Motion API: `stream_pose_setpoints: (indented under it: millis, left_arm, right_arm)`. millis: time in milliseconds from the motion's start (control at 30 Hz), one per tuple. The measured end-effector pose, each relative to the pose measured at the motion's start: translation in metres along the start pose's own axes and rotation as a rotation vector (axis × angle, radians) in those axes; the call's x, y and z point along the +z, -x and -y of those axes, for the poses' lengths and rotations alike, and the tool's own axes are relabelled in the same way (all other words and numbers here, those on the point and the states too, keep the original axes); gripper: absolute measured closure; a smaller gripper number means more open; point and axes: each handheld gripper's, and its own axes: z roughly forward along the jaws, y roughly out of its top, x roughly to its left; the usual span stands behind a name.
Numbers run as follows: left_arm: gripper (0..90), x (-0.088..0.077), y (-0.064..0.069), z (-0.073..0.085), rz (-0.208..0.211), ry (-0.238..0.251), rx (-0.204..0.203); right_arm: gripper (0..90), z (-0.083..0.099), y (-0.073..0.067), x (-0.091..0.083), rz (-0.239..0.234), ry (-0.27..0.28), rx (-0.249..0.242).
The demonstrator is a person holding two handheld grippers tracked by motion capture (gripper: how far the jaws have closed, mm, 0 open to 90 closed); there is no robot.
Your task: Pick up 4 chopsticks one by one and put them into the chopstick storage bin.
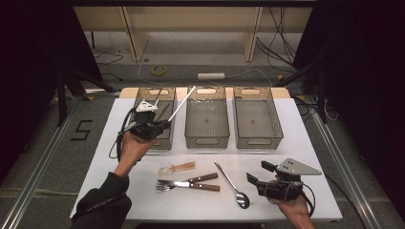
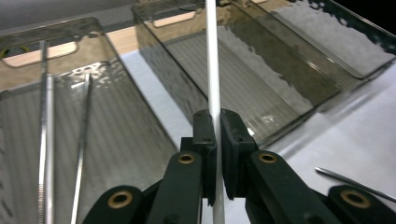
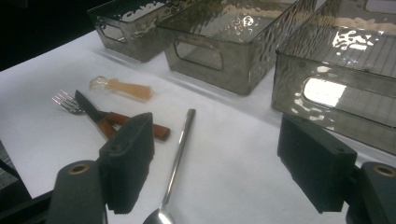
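You're carrying a white stick [image 2: 213,60], left gripper [image 2: 216,128] pinching it, over the left bin [image 2: 140,140]. Next: lower, release inside. Right gripper [image 3: 219,163] is idling spread above the spoon [image 3: 177,158].

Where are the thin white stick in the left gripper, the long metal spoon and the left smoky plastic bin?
Thin white stick [image 2: 213,56]: left gripper view, its shaft above the pads.
Long metal spoon [image 1: 242,199]: high view, its bowl.
Left smoky plastic bin [image 1: 165,142]: high view, its near wall.
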Motion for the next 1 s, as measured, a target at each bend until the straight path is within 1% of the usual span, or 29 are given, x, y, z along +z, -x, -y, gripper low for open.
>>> stream_pose_setpoints:
  millis: [167,200,367,567,667,833,1000]
  left_arm:
    - [85.2,0.001,-0.017,-0.001,-0.023,0.001,-0.022]
    - [85.2,0.001,-0.021,-0.002,-0.031,0.004,-0.034]
    - [85.2,0.002,-0.039,-0.002,-0.061,0.002,-0.06]
    - [85.2,0.007,-0.056,0.0,-0.094,-0.003,-0.095]
    - [85.2,0.01,-0.063,0.002,-0.099,-0.003,-0.111]
    - [85.2,0.018,-0.075,0.005,-0.121,-0.019,-0.135]
    - [85.1,0.024,-0.081,0.007,-0.136,-0.024,-0.141]
  right_arm:
    - [28.3,0.0,0.0,0.0,-0.001,-0.001,0.003]
    - [28.3,0.0,0.0,0.0,-0.001,0.0,0.002]
    - [28.3,0.0,0.0,0.001,0.001,-0.005,0.006]
    - [28.3,0.0,0.0,0.001,0.0,-0.004,0.005]
    - [28.3,0.0,0.0,0.001,0.0,-0.005,0.006]
    - [28.3,0.0,0.0,0.001,0.0,-0.005,0.005]
    - [28.3,0.0,0.0,0.001,-0.001,-0.005,0.007]
